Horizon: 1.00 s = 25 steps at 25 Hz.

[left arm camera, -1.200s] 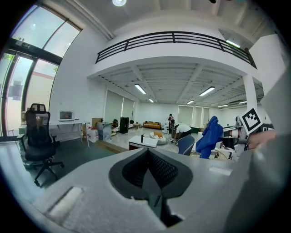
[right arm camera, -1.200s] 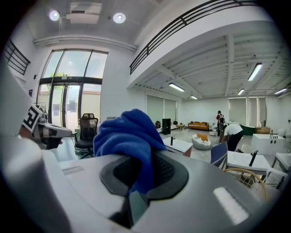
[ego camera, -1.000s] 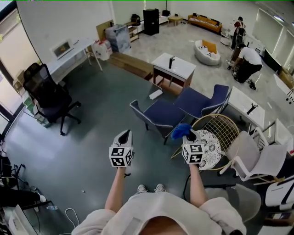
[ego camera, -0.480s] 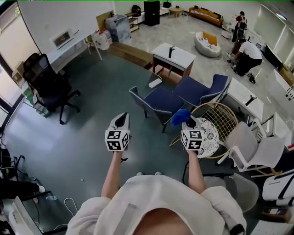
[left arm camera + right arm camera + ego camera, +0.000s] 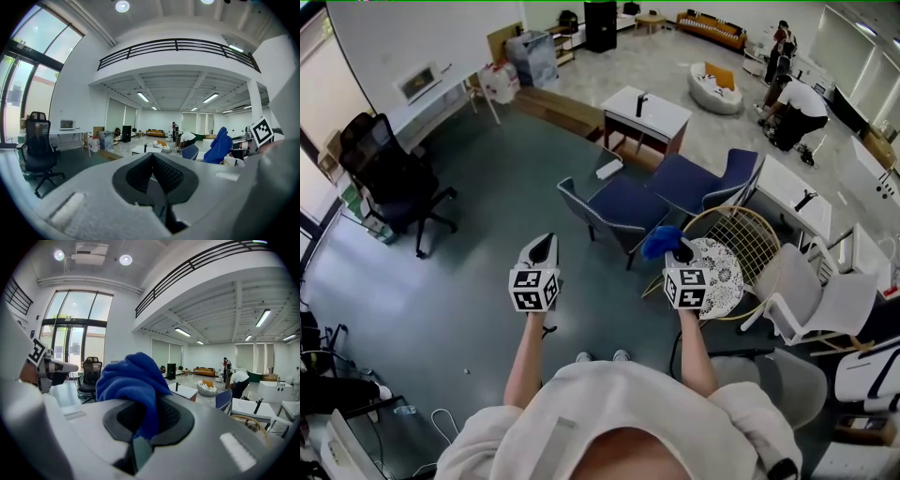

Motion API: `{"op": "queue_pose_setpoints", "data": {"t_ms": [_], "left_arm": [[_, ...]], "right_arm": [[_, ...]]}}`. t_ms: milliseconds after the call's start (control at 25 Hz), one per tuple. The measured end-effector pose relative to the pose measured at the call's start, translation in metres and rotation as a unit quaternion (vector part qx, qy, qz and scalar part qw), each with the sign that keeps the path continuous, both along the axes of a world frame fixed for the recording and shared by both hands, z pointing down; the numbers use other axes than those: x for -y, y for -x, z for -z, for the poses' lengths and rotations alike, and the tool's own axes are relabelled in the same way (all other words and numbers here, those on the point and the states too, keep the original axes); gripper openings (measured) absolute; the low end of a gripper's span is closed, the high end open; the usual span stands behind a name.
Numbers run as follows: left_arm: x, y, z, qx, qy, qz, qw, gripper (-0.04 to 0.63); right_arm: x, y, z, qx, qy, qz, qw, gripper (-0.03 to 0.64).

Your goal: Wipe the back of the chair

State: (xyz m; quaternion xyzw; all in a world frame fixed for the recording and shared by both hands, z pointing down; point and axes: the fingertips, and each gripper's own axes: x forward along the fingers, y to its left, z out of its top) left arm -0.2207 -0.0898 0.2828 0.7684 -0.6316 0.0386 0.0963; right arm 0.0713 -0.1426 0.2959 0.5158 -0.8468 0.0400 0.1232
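Over the last second both tools have drifted up and a little leftward in the head view, and the wire chair (image 5: 757,246) now lies closer under the person. I read this as a step toward it, not a wipe. No cloth is on any chair yet, so the task looks to be in its approach stage.

The right tool (image 5: 680,251) has its jaws clamped on a bunched blue cloth (image 5: 660,242), which stands up out of the jaws in the right gripper view (image 5: 132,376). It hovers just beside the wire chair, on the chair's near-left side over the white cushion (image 5: 719,278), clear of the gold wire back. That back curves up on the far side of the cushion and is the likeliest surface to wipe. The two blue armchairs (image 5: 619,206) beyond the wire chair are also candidates.

The left tool (image 5: 542,249) has its jaws together on nothing and hangs over bare floor, well apart from the wire chair on the side away from it.

Both forearms reach straight forward from the body, roughly parallel. The tools sit level with each other, marker cubes up and tips pointing ahead.
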Motion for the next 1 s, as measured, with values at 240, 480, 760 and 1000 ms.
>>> {"op": "queue_pose_setpoints", "data": {"t_ms": [240,480,760,1000], "left_arm": [[0.002,-0.004,-0.006,-0.003,0.006,-0.011,0.9999,0.002],[0.007,-0.005,-0.014,-0.005,0.009,-0.016,0.9998,0.002],[0.011,-0.009,-0.017,-0.008,0.013,-0.019,0.9997,0.002],[0.011,-0.005,-0.024,-0.013,0.018,-0.019,0.9996,0.002]], "right_arm": [[-0.003,0.007,0.002,-0.002,-0.002,0.002,1.000,0.038],[-0.002,0.010,0.007,-0.002,-0.007,0.003,1.000,0.038],[0.001,0.008,0.006,0.000,-0.006,-0.002,1.000,0.038],[0.003,0.015,0.004,-0.001,-0.003,-0.001,1.000,0.038]]}}
